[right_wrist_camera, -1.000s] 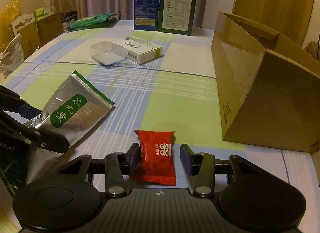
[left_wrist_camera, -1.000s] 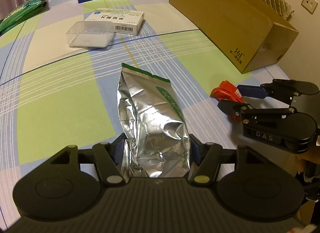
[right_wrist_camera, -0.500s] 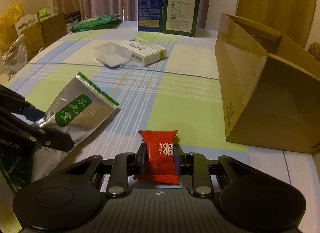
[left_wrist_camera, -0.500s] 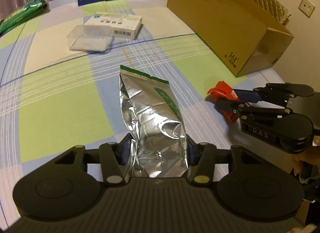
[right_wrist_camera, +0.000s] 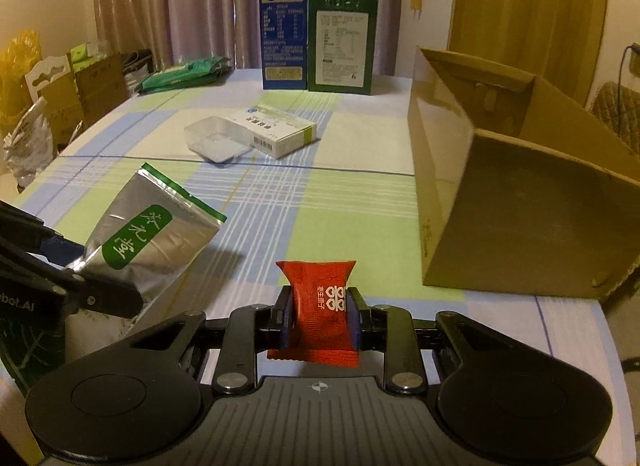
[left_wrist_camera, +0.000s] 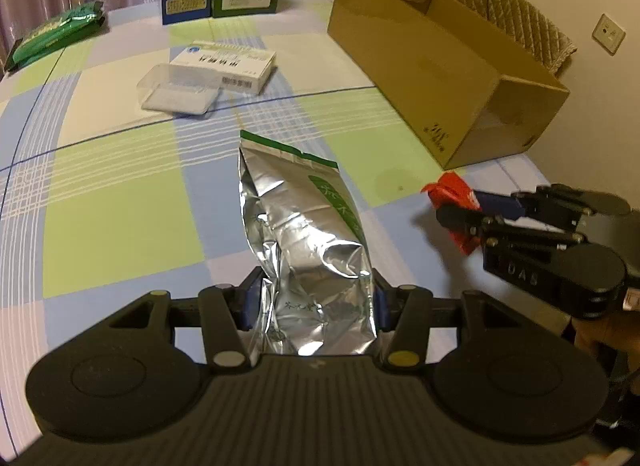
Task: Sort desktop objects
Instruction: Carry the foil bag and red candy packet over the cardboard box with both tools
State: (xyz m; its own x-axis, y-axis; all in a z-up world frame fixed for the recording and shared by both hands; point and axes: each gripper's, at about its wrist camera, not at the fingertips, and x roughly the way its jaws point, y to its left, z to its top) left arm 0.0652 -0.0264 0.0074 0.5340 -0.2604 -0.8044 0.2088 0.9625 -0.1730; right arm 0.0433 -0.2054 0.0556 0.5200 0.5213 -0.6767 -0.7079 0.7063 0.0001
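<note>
My silver foil pouch [left_wrist_camera: 304,242] with its green label is crinkled, held above the checked worktop [left_wrist_camera: 120,201]; the red candy packet [right_wrist_camera: 320,306] likewise. Ahead lie a clear plastic tray [right_wrist_camera: 218,139], a white medicine box [right_wrist_camera: 280,131] and an open cardboard box [right_wrist_camera: 520,185]. My left gripper [left_wrist_camera: 312,304] has its jaws clamped on the pouch, my right gripper [right_wrist_camera: 318,320] on the packet.

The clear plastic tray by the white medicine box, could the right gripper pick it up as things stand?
Probably not yet: the right gripper is shut on the red candy packet. The clear plastic tray itself lies uncovered.
</note>
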